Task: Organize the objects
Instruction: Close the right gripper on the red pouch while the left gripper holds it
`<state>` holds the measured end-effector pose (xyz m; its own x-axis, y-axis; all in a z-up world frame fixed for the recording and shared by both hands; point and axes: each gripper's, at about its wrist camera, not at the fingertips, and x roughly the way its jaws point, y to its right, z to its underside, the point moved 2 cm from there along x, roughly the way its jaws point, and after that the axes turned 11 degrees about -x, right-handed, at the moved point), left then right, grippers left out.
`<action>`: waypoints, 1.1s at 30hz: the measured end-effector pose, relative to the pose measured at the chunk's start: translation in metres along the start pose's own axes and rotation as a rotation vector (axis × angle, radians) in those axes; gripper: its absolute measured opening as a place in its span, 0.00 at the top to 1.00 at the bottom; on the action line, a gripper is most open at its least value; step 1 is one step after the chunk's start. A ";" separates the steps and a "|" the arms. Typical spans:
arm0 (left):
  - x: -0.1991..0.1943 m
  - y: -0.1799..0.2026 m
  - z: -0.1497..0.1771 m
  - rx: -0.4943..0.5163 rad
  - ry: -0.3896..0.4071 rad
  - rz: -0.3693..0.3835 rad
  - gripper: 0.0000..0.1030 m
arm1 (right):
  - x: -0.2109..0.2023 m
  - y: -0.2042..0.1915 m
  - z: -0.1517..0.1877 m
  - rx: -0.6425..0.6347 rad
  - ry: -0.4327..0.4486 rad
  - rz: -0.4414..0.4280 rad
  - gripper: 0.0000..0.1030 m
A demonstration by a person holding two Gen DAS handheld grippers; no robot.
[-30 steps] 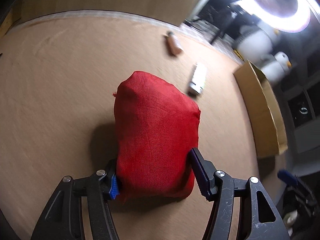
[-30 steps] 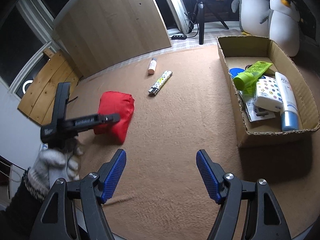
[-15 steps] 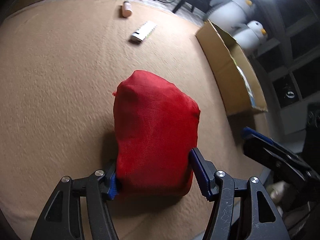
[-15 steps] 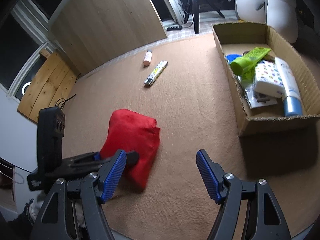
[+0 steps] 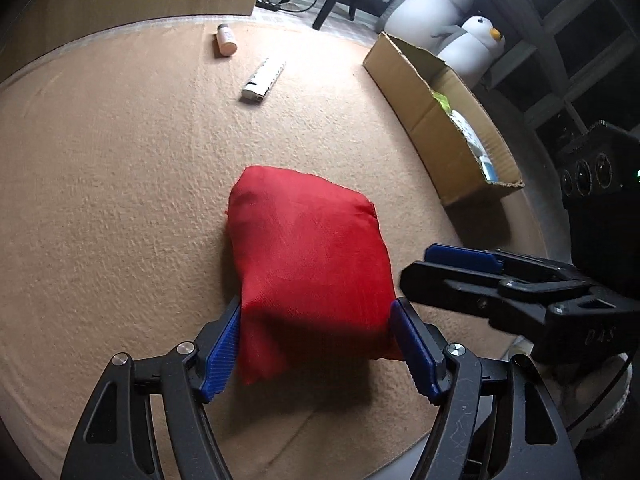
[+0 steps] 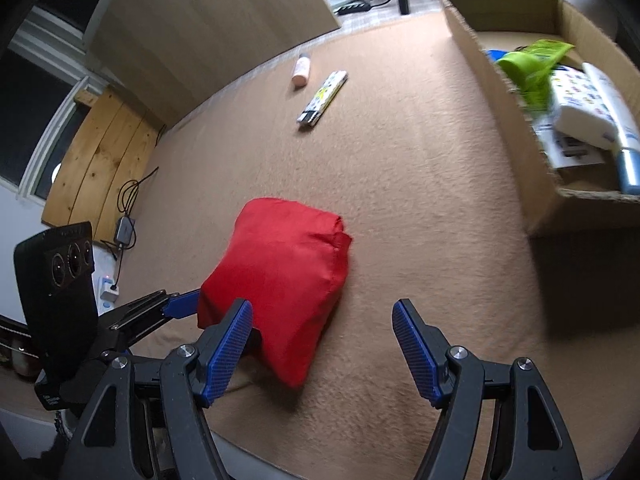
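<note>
Matt red cloth pouch (image 5: 308, 256), fuzzy carpet (image 5: 120, 200)

The left wrist camera sits just behind the left claw (image 5: 316, 344), looking steeply down and forward over the beige carpet (image 5: 120, 200), close on the red cloth pouch (image 5: 308, 256), with the right claw (image 5: 460, 268) entering from its right edge. The right wrist camera rides behind the right claw (image 6: 322, 346), also tilted down, slightly farther from the red cloth pouch (image 6: 280, 272), with the left claw (image 6: 176, 306) at its left. Both views share the pouch, the patterned tube (image 5: 263, 81) (image 6: 322, 98), the small pink bottle (image 5: 226, 40) (image 6: 301, 70) and the cardboard box (image 5: 436, 120) (image 6: 504, 120).
</note>
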<state>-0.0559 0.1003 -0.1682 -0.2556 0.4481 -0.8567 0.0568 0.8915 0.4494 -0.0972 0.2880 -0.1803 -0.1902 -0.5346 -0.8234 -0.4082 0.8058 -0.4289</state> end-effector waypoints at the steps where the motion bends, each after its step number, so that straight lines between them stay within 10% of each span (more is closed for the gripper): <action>1: -0.001 -0.002 0.002 0.000 -0.002 0.004 0.27 | 0.002 -0.002 -0.001 -0.003 -0.003 -0.006 0.33; 33: -0.011 0.039 -0.032 0.043 0.043 0.086 0.35 | 0.004 -0.014 -0.029 -0.052 -0.002 -0.040 0.36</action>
<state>-0.0819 0.1280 -0.1337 -0.2895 0.5208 -0.8031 0.1213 0.8522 0.5090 -0.1178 0.2672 -0.1669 -0.1706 -0.5657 -0.8068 -0.4618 0.7692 -0.4417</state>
